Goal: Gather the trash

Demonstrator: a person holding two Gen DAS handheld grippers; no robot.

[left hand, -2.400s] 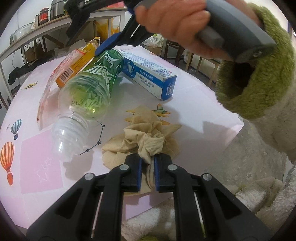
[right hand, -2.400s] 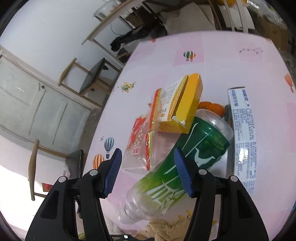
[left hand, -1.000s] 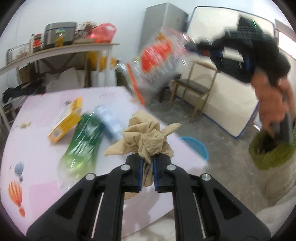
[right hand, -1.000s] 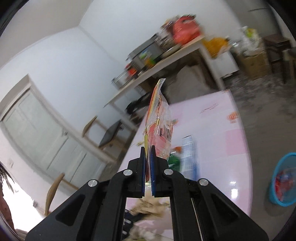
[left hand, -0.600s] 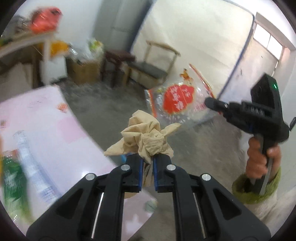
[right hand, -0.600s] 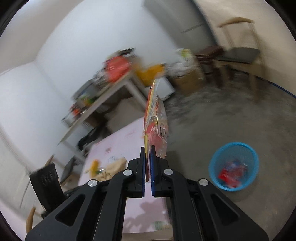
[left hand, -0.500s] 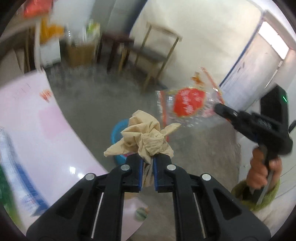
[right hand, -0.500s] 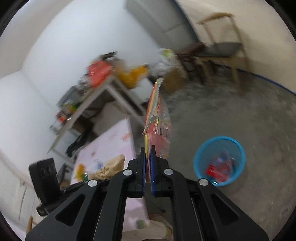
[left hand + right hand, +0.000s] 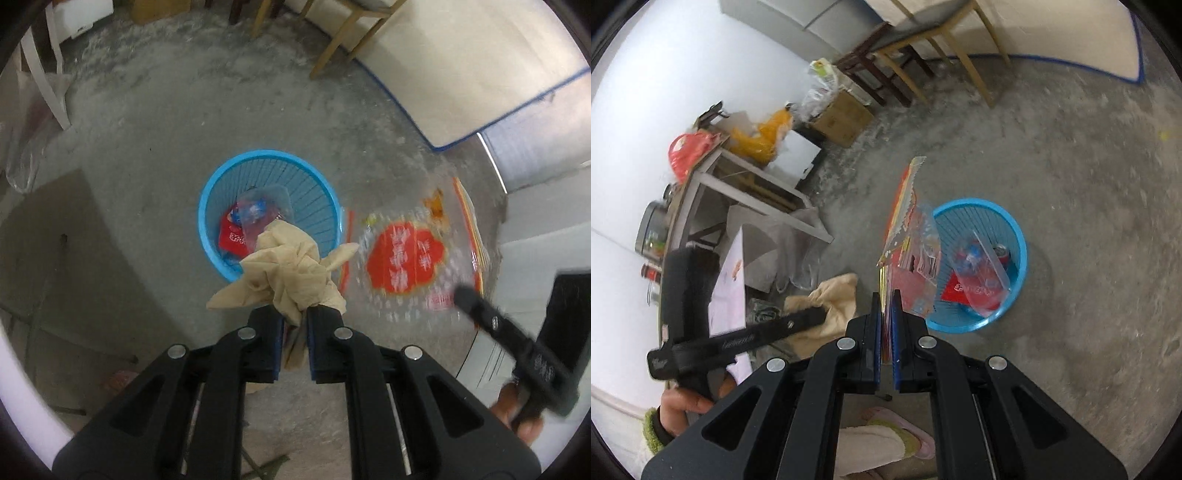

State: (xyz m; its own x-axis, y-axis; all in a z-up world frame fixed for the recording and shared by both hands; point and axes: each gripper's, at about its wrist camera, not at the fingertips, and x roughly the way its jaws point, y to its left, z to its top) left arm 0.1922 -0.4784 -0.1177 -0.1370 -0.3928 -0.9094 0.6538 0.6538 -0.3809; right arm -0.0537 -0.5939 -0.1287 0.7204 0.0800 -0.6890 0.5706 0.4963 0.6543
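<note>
We're at the drop-off step: both hands carry trash over the floor toward the blue basket. Our left gripper is clamped on a crumpled tan tissue, which hangs just above the basket's near rim in the left wrist view. Our right gripper is pinched tight on a clear snack bag with red and yellow print; the bag stands up edge-on between the pads, beside the basket and not yet over it.

The basket sits on bare concrete and already holds a red wrapper, a clear plastic piece and what looks like a can, though that part is small and blurred.

Next, we judge, each gripper needs to come squarely over the basket's mouth and then let go. The tissue is light and wadded, so it should fall straight; the bag is flat and floppy, and it could drift or catch the rim if released off-centre.
</note>
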